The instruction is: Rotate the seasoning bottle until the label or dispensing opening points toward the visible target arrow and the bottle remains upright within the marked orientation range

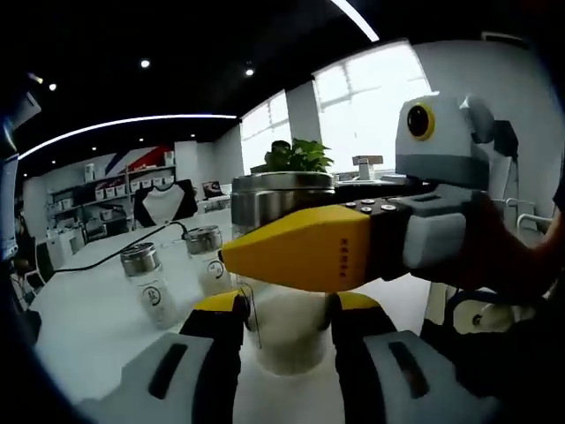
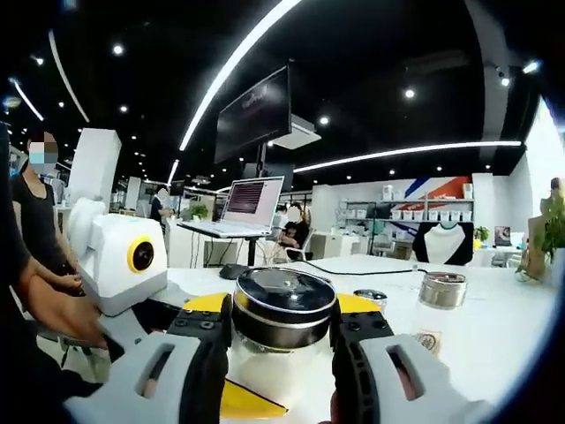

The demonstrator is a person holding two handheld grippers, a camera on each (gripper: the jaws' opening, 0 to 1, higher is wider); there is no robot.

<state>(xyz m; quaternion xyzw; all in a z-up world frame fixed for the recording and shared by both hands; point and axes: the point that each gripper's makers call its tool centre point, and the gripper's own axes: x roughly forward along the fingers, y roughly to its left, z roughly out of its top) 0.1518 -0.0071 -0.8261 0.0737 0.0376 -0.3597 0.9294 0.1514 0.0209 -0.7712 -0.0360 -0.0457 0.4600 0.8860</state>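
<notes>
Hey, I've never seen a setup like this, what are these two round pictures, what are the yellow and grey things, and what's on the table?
There is no robot here. A person holds a hand-held gripper in each hand, and a fisheye camera rides on each, looking forward along its two jaws.

In the left gripper view, the left hand-held gripper has its yellow-tipped jaws on either side of a clear seasoning bottle. The right hand-held gripper comes in from the right, across the bottle's top.

In the right gripper view, the right hand-held gripper closes on that bottle's dark metal lid. The left hand-held gripper's grey body shows at left.

On the white table stand two more small jars, with a black cable behind. Any arrow mark can't be made out.
</notes>
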